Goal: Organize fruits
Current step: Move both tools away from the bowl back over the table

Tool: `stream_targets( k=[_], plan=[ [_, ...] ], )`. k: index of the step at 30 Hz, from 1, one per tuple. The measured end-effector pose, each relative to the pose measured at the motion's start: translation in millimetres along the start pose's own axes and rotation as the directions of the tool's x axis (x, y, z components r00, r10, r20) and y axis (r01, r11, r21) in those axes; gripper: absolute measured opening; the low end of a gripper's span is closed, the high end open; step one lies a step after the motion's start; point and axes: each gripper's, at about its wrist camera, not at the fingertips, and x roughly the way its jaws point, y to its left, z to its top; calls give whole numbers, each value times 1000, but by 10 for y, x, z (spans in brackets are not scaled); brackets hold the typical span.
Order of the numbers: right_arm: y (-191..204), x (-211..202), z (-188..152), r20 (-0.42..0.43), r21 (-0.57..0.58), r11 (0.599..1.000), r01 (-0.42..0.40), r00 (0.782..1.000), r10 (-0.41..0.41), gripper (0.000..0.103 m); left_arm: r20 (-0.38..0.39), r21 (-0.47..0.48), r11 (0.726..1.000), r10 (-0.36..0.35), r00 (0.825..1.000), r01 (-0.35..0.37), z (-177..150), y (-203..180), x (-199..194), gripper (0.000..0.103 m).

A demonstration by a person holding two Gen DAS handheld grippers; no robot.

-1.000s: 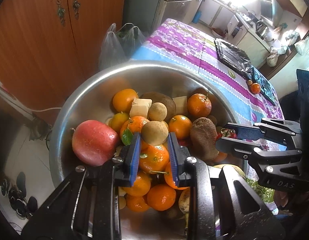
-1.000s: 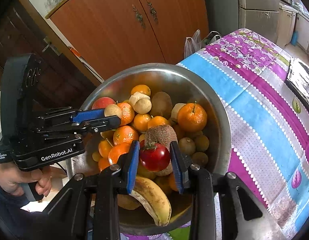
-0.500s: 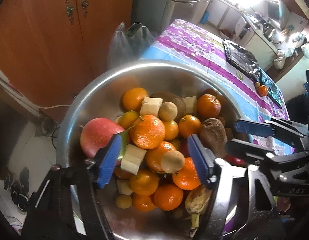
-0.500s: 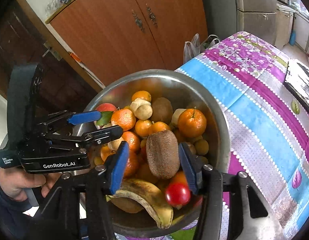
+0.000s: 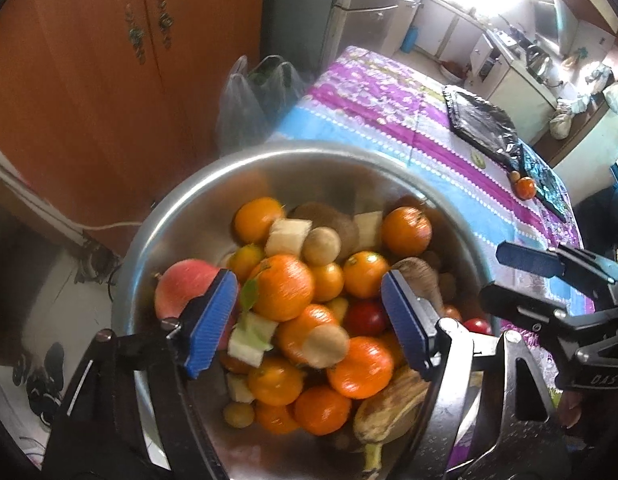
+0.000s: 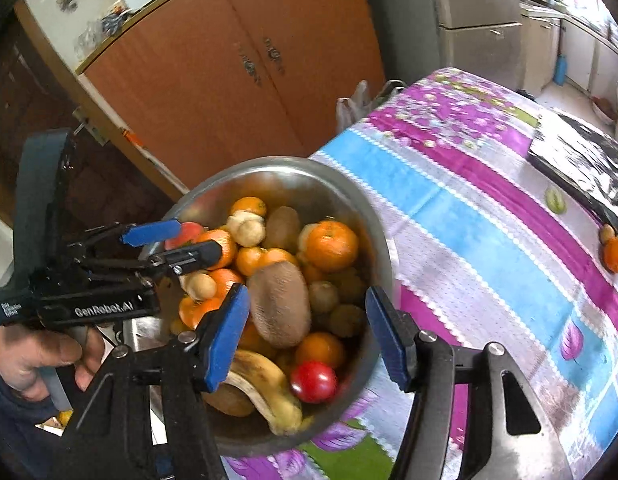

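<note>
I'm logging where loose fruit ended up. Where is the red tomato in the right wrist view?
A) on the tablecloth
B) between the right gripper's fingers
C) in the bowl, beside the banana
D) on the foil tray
C: the tomato lies in the bowl beside the banana, clear of the open right gripper.

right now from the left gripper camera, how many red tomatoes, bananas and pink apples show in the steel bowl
In the round steel bowl:
small red round tomatoes: 2 (the second sits at the right rim)
brown-spotted yellow banana: 1
large pink-red apple: 1
total: 4
</note>
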Motion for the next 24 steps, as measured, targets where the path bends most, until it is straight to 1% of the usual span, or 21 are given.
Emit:
stream_targets(
  k=[4,7,11,15,19,21,24],
  plan=[
    [-285,-160,-160,14,64,997,34,999,-35,64,8,49,998,-30,1000,29,85,-231,-11,76],
    [-517,-282,-319,12,111,992,65,998,-67,64,23,88,994,-68,997,66,168,-467,-41,76],
    [-918,-470,-582,0,187,975,122,992,-124,64,33,146,982,-124,992,118,260,-837,-60,76],
    [-1314,-678,-776,-8,245,953,177,983,-181,64,22,202,964,-179,984,171,293,-1201,-31,76],
    [-1766,-888,-745,19,278,934,224,971,-239,64,5,230,953,-206,979,199,272,-1448,14,76],
    [-2075,-943,-614,37,287,923,257,960,-279,64,-7,237,949,-213,977,209,245,-1545,37,76],
    [-2449,-911,-413,42,292,912,288,949,-313,64,-18,246,946,-213,977,211,216,-1619,66,76]
  ],
)
